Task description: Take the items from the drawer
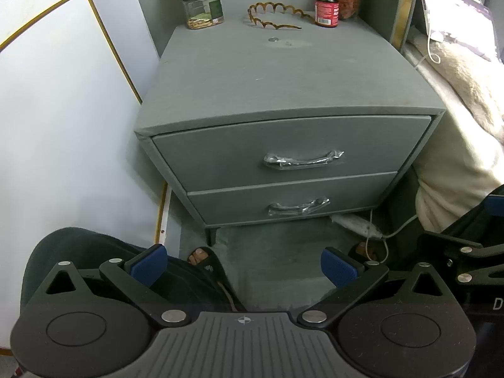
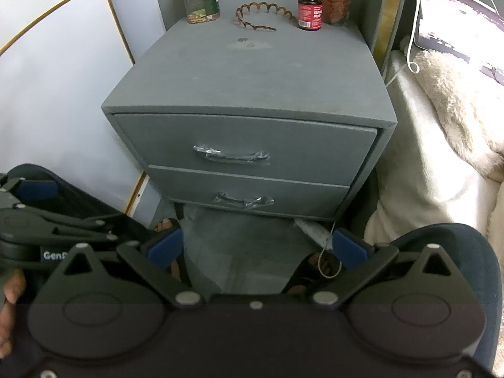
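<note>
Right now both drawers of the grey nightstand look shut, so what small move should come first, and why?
Probably bring the left tongs forward to the top drawer's handle. Both drawers sit flush, so nothing inside can be reached yet. Both tongs are open and empty, well short of the nightstand, and the plastic-wrapped handle is the only visible grip.

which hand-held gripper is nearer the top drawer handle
Neither clearly. The left hand-held gripper and right hand-held gripper both hover open, side by side, well short of the top drawer handle; the left sits slightly left of it, the right slightly right.
</note>
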`<state>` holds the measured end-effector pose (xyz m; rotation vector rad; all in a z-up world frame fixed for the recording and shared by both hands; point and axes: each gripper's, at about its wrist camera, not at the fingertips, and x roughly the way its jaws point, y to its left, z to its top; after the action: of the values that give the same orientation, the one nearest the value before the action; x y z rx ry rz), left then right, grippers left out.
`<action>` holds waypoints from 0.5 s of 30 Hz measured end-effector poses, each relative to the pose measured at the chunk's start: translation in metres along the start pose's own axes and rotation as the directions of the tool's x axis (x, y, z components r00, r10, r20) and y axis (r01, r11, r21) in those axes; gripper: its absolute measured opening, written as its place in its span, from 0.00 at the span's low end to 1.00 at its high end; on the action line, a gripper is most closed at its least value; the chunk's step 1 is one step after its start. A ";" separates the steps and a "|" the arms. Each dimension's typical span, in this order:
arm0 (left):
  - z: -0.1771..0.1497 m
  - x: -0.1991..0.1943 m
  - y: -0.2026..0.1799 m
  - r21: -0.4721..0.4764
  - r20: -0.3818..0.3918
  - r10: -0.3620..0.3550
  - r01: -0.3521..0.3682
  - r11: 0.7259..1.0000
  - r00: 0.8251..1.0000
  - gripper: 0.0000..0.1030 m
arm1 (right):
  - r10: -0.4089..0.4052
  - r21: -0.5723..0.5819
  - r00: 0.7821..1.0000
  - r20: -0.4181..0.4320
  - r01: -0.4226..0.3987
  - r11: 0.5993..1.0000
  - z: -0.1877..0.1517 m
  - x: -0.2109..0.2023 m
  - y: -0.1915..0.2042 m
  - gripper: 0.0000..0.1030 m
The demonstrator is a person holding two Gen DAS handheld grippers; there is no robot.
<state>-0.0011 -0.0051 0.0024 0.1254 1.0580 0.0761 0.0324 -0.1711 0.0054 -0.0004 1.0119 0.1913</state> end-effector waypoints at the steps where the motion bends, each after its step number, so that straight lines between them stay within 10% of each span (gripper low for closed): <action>1: 0.000 0.000 0.000 -0.001 0.000 -0.001 0.001 1.000 1.000 1.00 | 0.001 0.000 1.000 0.001 -0.001 1.000 0.000 0.000 0.000 1.00; 15: -0.001 -0.001 0.001 0.000 -0.002 -0.007 0.007 1.000 1.000 1.00 | 0.007 0.001 1.000 0.003 -0.007 1.000 0.000 0.000 -0.002 1.00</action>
<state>-0.0021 -0.0045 0.0031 0.1214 1.0602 0.0695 0.0328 -0.1728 0.0051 0.0047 1.0093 0.1973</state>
